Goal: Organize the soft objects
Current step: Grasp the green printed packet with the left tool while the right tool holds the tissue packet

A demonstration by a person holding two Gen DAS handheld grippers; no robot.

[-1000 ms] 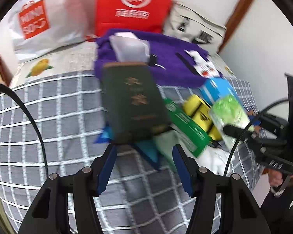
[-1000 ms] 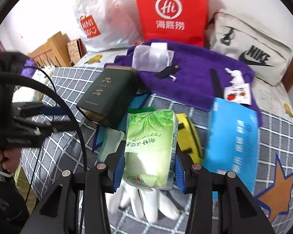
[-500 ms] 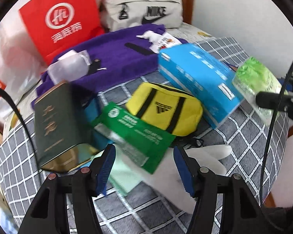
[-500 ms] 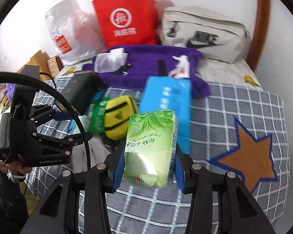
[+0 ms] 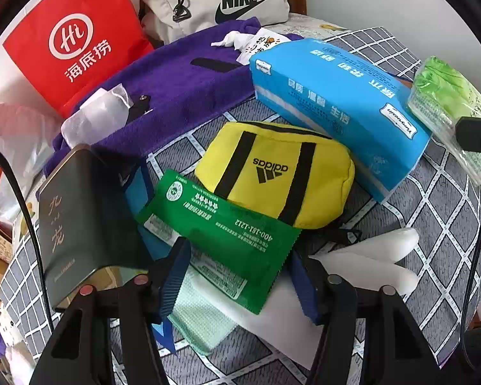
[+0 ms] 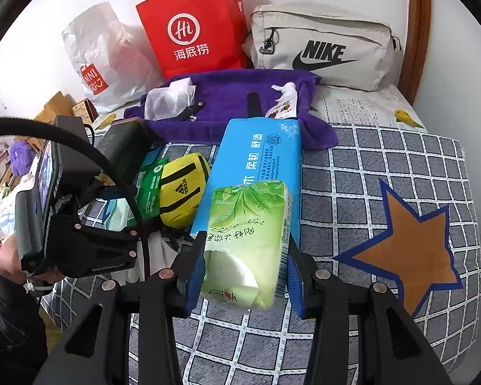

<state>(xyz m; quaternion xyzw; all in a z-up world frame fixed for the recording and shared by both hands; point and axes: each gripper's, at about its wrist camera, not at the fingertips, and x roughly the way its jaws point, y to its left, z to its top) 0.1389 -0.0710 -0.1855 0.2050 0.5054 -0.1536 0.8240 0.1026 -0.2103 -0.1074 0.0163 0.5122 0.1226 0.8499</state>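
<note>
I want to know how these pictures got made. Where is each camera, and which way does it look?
Left wrist: on the left gripper, looking down over its open fingers at the green pouch.
Right wrist: on the right gripper, looking down at the green tissue pack it squeezes; a hand shows.
Both see the yellow bag and blue pack.

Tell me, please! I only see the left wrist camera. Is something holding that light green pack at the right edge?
Observer: Yes. The right gripper has its blue fingers pressed on both sides of the pack.
Operator: What's on the bed next to it?
Observer: A big brown star with a blue edge, on the checked blanket to the right of the pack.
</note>
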